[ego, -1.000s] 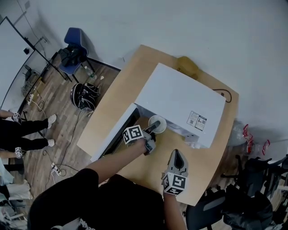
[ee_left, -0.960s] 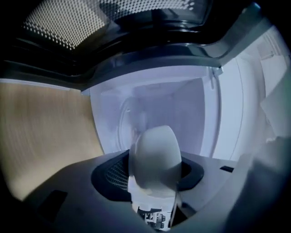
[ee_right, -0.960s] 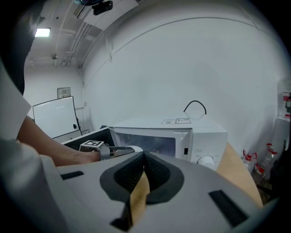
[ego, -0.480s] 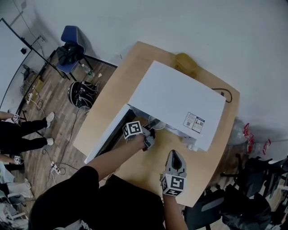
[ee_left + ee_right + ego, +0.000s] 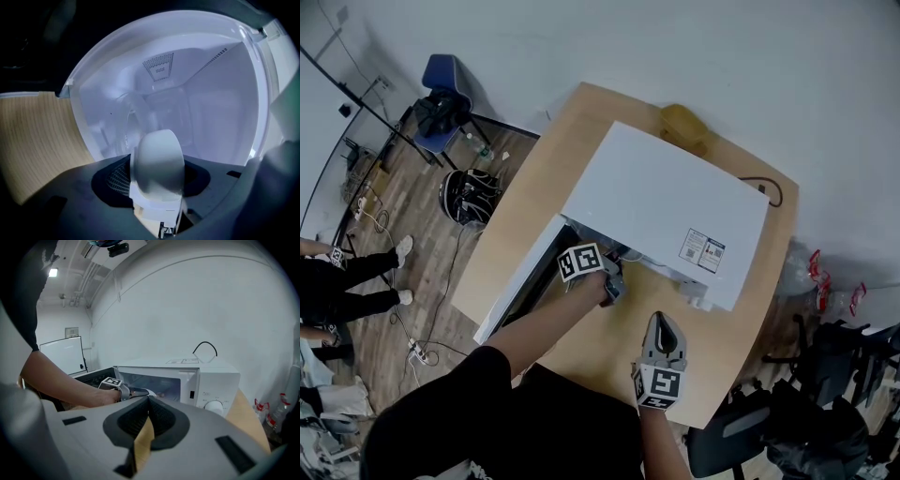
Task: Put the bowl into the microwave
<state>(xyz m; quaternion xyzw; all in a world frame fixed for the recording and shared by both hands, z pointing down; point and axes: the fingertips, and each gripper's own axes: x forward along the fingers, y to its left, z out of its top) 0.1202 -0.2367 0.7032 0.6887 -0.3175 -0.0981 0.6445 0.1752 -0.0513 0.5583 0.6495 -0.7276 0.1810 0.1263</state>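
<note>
Items as I read them from my station, left to right:

1. Blue chair (image 5: 445, 75), far left on the wood floor, well apart from the table (image 5: 591, 352).
2. Microwave door (image 5: 525, 291), swung fully open toward the table's left edge.
3. Left gripper (image 5: 612, 278), reaching level into the oven mouth. Its jaws stand about half apart and clamp the rim of a white bowl (image 5: 158, 161). I count this one as gripping.
4. The bowl itself is held tilted on its side, at the threshold of the cavity and just under the front edge of the microwave's top. In the head view I cannot see it. The left gripper view shows it in front of the glass turntable (image 5: 126, 126).
5. Microwave (image 5: 666, 211), white, set diagonally on the table with its cavity lit and a control knob (image 5: 214, 405) on its right panel.
6. Right gripper (image 5: 664, 321), hovering over bare table in front of the control panel. Its jaw tips meet, with nothing between them.
7. Black cable (image 5: 769, 192), looped behind the oven's right rear corner.
</note>
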